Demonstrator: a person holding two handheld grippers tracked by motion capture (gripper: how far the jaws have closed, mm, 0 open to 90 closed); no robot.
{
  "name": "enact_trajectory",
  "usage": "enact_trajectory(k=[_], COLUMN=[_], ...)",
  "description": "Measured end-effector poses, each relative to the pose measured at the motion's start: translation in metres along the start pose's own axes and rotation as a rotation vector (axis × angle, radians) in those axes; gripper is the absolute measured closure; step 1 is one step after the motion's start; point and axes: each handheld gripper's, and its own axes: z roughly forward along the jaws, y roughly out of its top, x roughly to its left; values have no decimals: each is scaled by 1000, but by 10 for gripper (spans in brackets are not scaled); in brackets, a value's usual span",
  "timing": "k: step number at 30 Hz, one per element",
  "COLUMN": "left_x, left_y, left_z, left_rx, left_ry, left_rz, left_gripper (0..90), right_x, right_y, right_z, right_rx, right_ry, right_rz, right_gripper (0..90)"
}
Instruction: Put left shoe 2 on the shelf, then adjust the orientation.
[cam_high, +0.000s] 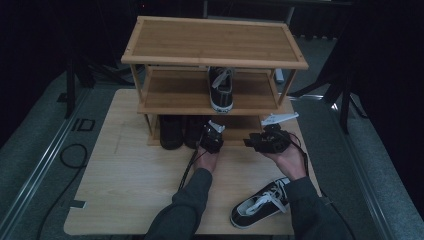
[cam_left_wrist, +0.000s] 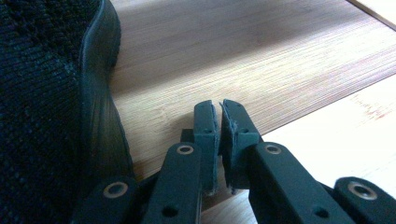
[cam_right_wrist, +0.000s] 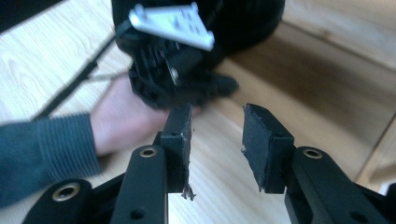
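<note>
A dark shoe stands on the bottom shelf of a wooden shoe rack, with another dark shoe just beside it on its left. The left tongs sit right at the front of that shoe, close to it. In the left gripper view the shoe's knit side and rubber edge are just left of the left tongs, and the jaws are pressed nearly together with nothing between them. The right tongs are held near the shelf's front edge, a little apart from the left ones. In the right gripper view the right tongs are spread wide and hold nothing. A black sneaker with white laces rests on the middle shelf, toe to the front. Another black sneaker with white laces lies on the counter near the person's right sleeve.
</note>
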Motion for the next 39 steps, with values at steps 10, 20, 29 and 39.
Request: enact_trajectory(k=[10,20,29,39], left_x=[1,2,2,2], left_y=[0,0,0,0], left_z=[0,0,0,0], left_rx=[-1,0,1,-1], left_ry=[-5,-4,-8,-2], left_rz=[4,13,5,6], left_gripper=[849,847,847,835], right_x=[-10,-23,-28,-27], right_y=[-48,-76,-88,-105], right_z=[-6,-25,-24,-30], right_rx=[69,89,141,199], right_ry=[2,-23,-43,-46], right_rz=[55,114,116,124], right_gripper=[568,553,558,574])
